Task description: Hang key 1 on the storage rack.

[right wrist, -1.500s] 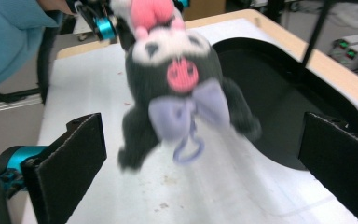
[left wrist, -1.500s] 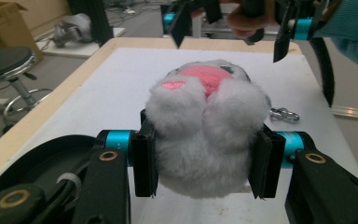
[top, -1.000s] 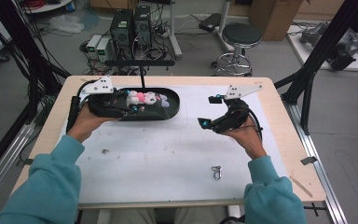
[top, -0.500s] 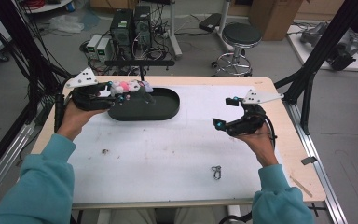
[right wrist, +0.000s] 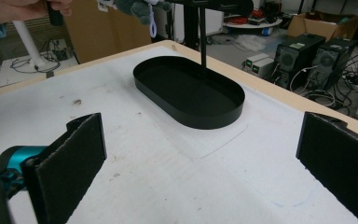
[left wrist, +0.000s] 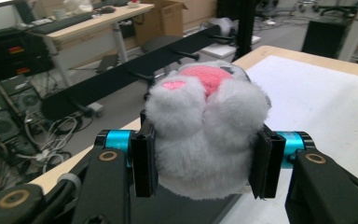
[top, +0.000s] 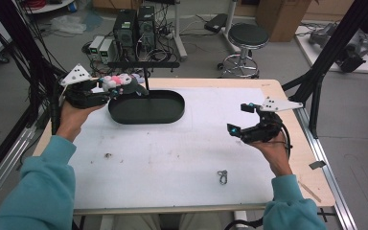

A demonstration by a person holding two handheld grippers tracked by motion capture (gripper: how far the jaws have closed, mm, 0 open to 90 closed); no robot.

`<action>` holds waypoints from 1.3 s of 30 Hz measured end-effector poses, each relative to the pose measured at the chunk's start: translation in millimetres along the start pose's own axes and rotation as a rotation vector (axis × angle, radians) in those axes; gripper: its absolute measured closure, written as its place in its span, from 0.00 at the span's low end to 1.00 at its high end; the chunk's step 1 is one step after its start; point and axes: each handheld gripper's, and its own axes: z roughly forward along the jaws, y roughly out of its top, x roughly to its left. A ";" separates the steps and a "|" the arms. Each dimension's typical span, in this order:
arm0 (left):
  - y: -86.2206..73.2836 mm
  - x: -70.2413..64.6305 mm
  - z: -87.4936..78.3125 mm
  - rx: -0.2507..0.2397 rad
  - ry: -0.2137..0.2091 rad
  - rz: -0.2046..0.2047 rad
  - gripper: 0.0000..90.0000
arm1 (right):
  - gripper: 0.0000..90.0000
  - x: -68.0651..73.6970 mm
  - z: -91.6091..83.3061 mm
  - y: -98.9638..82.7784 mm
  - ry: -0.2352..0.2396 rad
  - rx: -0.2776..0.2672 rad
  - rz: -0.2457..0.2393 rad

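Plush toy (left wrist: pixel 207 135) between left hand-held gripper (left wrist: pixel 205 163) pads

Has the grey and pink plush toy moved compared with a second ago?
Yes. The left gripper carried the plush toy leftward, from over the black oval tray to beyond its left end.

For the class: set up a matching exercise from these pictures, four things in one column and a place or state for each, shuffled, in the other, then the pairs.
1 fluffy grey-and-pink plush toy
2 black oval tray
3 small metal clip
4 right gripper

A lies on the mat near the table's front edge
B jaws wide apart, nothing between
C clamped in the left gripper
D stands hollow, nothing inside

Pairs: 1-C, 2-D, 3-A, 4-B
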 end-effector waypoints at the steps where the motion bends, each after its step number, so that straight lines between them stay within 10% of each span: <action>1: 1.4 1.0 -0.4 0.000 0.010 0.002 0.59 | 0.01 -0.4 -0.6 -0.7 -0.003 -0.002 0.001; 13: 15.1 11.1 -1.6 -0.007 0.114 0.003 0.59 | 0.01 -1.7 -7.6 -7.9 -0.007 -0.009 0.020; 39: 21.9 21.0 15.3 -0.013 0.149 -0.028 0.59 | 0.01 -4.9 -13.0 -11.1 -0.013 -0.019 0.029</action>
